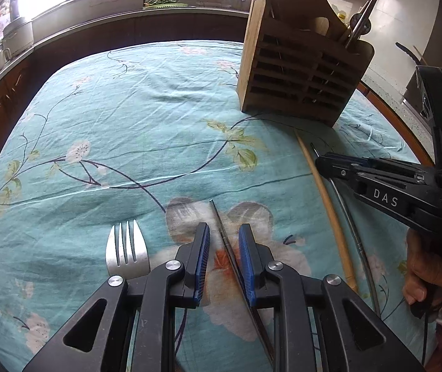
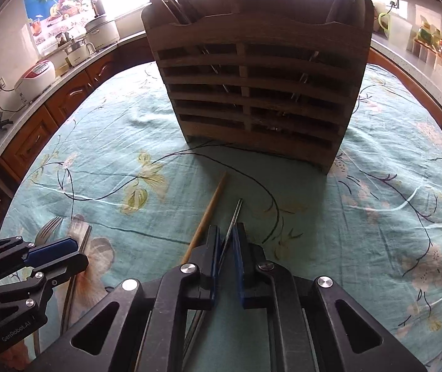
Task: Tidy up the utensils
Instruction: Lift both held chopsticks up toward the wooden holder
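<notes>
Utensils: a metal chopstick [image 2: 234,217], a wooden chopstick [image 2: 210,209] just beside it and a fork [image 1: 127,249] lie loose on the flowered cloth [image 1: 112,124] in front of the wooden holder [image 2: 258,93], which already stands part-filled. Right claw [image 2: 227,243] is nearly closed on the metal chopstick, contact not certain; left claw [image 1: 224,241] sits partly open astride another metal chopstick [image 1: 219,223], gripping nothing. Risks, as judged: the thin rod slipping or swivelling between the pads on lifting, its tip catching the holder's slats, the wooden chopstick being nudged.
</notes>
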